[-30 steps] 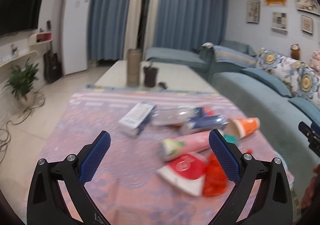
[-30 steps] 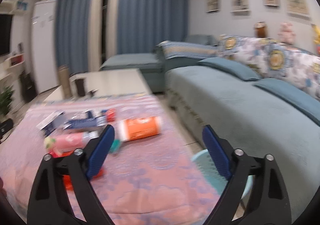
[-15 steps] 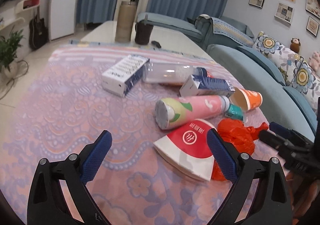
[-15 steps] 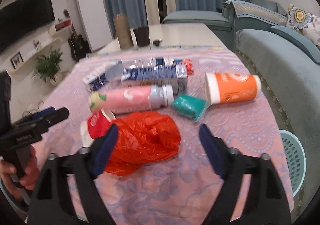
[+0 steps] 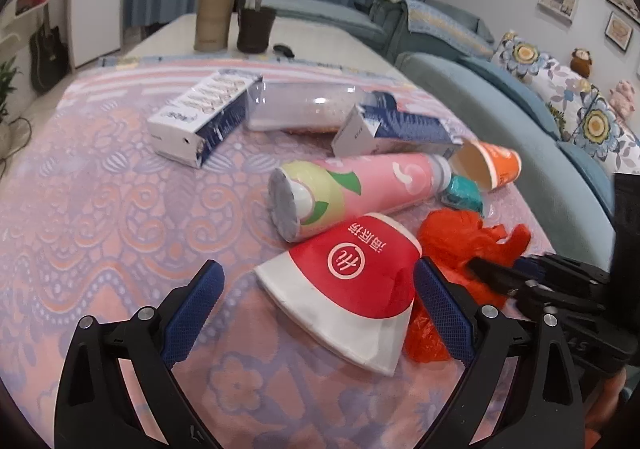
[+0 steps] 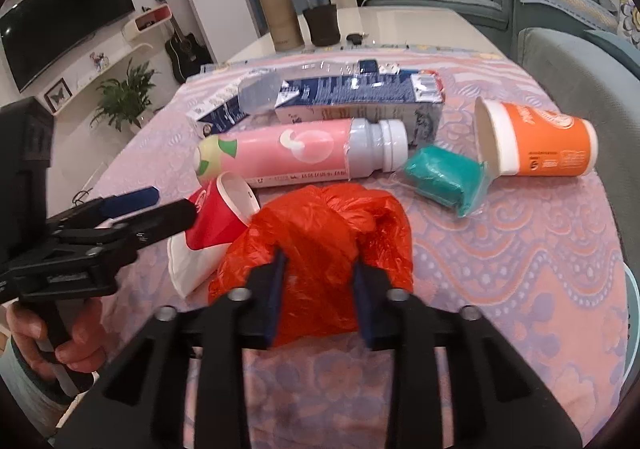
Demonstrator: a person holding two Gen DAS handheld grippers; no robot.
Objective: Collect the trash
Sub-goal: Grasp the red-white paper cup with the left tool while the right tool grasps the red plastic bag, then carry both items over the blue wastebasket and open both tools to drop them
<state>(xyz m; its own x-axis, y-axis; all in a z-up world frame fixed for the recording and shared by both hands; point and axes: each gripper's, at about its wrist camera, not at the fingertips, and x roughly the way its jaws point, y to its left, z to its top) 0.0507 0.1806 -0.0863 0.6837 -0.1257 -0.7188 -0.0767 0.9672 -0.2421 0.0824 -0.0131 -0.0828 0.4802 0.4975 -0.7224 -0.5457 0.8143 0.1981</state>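
Note:
Trash lies on a pink patterned tablecloth. A crumpled red plastic bag sits between the pads of my right gripper, whose jaws are closing and pressing into it. A squashed red-and-white paper cup lies on its side between the wide-open fingers of my left gripper, untouched. Behind them lie a pink bottle, an orange cup, a teal packet, two blue-and-white cartons and a clear bottle. The right gripper also shows in the left wrist view, on the bag.
A tan flask and a dark cup stand at the table's far end. A blue sofa runs along the right side. The rim of a light blue basket shows past the table's right edge. A hand holds the left gripper's handle.
Both grippers came down and closer to the trash pile. The right jaws narrowed from wide open onto the red bag. The left gripper stayed open and now straddles the red-and-white cup.

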